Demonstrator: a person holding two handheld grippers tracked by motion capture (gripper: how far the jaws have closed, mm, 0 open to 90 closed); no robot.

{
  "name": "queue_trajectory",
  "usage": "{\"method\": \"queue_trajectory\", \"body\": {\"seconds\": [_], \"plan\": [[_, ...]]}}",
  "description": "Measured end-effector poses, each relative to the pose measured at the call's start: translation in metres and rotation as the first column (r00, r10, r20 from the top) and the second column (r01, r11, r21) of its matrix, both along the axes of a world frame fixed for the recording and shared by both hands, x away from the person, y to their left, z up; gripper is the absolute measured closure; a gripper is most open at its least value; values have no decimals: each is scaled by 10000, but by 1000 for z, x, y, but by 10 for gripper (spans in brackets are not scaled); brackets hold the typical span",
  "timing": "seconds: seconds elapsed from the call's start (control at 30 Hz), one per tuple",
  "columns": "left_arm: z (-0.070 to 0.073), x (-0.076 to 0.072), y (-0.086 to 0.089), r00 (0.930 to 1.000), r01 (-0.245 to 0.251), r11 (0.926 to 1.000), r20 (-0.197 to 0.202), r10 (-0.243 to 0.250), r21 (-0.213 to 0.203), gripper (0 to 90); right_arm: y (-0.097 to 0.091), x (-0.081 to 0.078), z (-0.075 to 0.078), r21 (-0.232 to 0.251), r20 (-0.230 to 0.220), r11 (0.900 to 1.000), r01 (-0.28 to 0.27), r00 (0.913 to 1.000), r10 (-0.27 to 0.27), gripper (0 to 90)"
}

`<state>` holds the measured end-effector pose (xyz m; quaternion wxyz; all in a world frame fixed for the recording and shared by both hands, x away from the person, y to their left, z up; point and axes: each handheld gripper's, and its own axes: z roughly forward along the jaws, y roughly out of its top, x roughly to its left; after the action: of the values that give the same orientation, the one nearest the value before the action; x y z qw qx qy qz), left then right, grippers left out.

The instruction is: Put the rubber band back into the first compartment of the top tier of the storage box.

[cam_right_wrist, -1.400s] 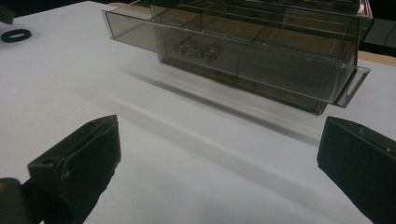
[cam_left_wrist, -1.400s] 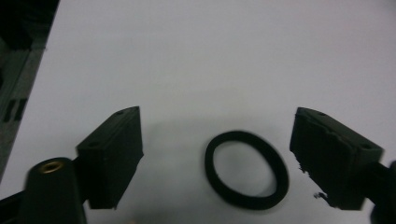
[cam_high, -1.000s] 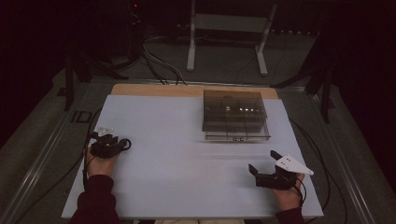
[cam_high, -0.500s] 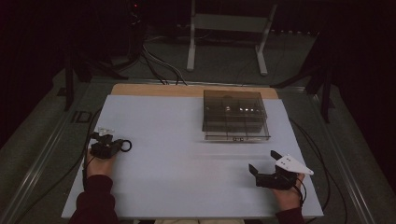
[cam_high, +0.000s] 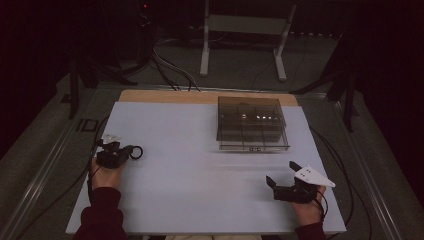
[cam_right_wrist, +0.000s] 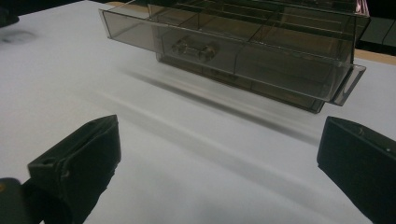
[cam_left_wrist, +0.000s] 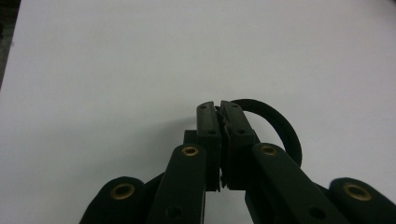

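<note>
A black ring (cam_high: 135,152) lies on the white mat (cam_high: 200,195) at the left. My left gripper (cam_high: 126,151) is shut on its rim; in the left gripper view the jaws meet at the tips (cam_left_wrist: 219,108) and the ring (cam_left_wrist: 280,126) curves out to their right. My right gripper (cam_high: 283,174) rests at the front right with its jaws wide apart and nothing between them (cam_right_wrist: 217,158). It faces a smoky clear drawer box (cam_high: 251,122). In the right gripper view the box (cam_right_wrist: 233,46) shows a drawer with a small handle, standing slightly out.
A strip of bare wood (cam_high: 200,96) runs along the mat's far edge. Cables (cam_high: 170,65) and a white stand (cam_high: 240,30) sit on the dark floor beyond the table. Each gripper's cable trails off its own side of the table.
The left gripper's jaws have closed onto the black ring and the hand has shifted only slightly. The right hand and the box have not moved.
</note>
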<state>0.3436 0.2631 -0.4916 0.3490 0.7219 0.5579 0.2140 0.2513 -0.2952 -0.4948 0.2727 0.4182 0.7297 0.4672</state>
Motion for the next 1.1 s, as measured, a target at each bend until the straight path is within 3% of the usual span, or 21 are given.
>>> {"method": "queue_trajectory", "body": {"seconds": [0.5, 1.1], "plan": [[30, 6, -21, 9973, 600, 9977, 434, -587, -310, 888, 0, 0, 0, 19, -23, 10000, -23, 10000, 23, 0], [64, 11, -45, 9863, 1581, 9851, 590, -1543, -669, 888, 1, 0, -1, 8, -50, 10000, -40, 10000, 41, 0]]}}
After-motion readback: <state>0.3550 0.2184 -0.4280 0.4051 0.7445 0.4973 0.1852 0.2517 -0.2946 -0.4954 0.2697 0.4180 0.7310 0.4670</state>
